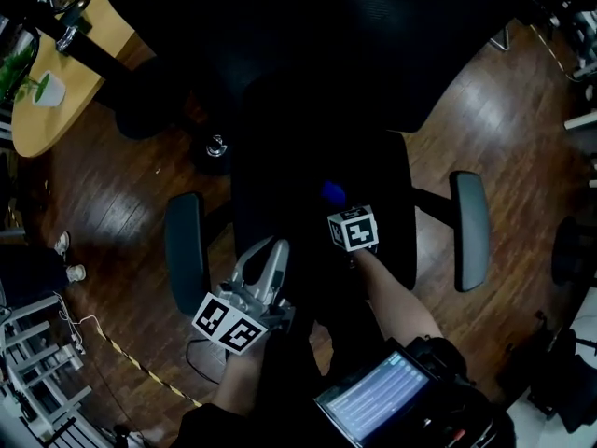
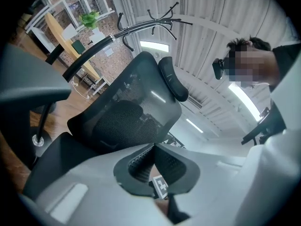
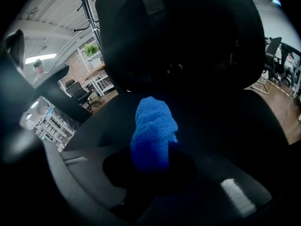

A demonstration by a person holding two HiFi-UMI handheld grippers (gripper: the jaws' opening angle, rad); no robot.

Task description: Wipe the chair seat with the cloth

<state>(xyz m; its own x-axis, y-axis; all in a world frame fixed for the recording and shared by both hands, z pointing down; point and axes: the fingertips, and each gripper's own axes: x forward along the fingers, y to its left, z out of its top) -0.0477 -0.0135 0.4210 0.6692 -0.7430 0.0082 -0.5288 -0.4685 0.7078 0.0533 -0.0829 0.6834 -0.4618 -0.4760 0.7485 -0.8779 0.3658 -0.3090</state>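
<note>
Cloth [image 3: 153,131], blue, soft and light, sits bunched in the clamped jaws of the right gripper [image 3: 150,161] over the middle of the chair seat [image 3: 225,126], best held by that gathered end, while the left gripper [image 2: 153,147] hangs near left, jaws together on nothing

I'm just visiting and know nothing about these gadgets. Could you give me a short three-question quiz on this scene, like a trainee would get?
1. What colour is the cloth held in the right claw?
2. True or false: the left claw is shut with nothing in it.
3. The right claw is over: A) the wooden desk, B) the chair seat, C) the bare floor.

Key: 1 blue; 2 true; 3 B.
</note>
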